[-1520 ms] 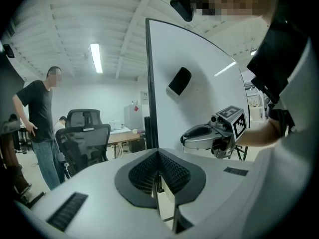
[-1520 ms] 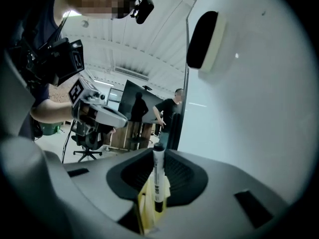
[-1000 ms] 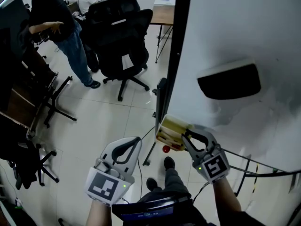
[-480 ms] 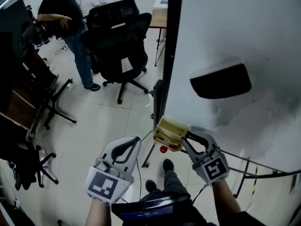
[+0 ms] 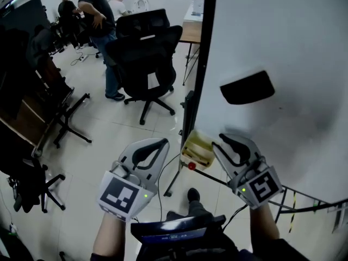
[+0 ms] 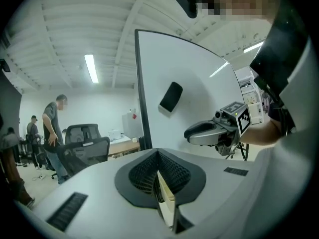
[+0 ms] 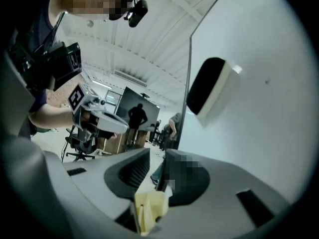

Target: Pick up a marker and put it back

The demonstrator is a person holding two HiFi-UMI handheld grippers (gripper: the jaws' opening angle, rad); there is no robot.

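A yellowish marker tray (image 5: 198, 148) hangs at the lower left corner of the whiteboard (image 5: 283, 42). A red marker end (image 5: 191, 166) pokes out under it. My right gripper (image 5: 223, 140) is raised just right of the tray's top, against the board; its jaws have just been opening and nothing is between them. In the right gripper view the gap (image 7: 157, 158) shows only the room beyond. My left gripper (image 5: 161, 142) is held up left of the tray, shut and empty (image 6: 157, 154). A black eraser (image 5: 247, 87) sticks to the board above.
A black office chair (image 5: 149, 53) stands behind the board's left edge, with several people (image 5: 103, 15) and a wooden table (image 5: 190, 29) beyond. More chair bases (image 5: 65, 129) are at left. The board's stand leg (image 5: 175, 175) and cables (image 5: 304, 203) run below.
Both grippers have risen, the right one more, from beside the tray to level with its top. The right jaws have spread apart. The people at the back have moved.
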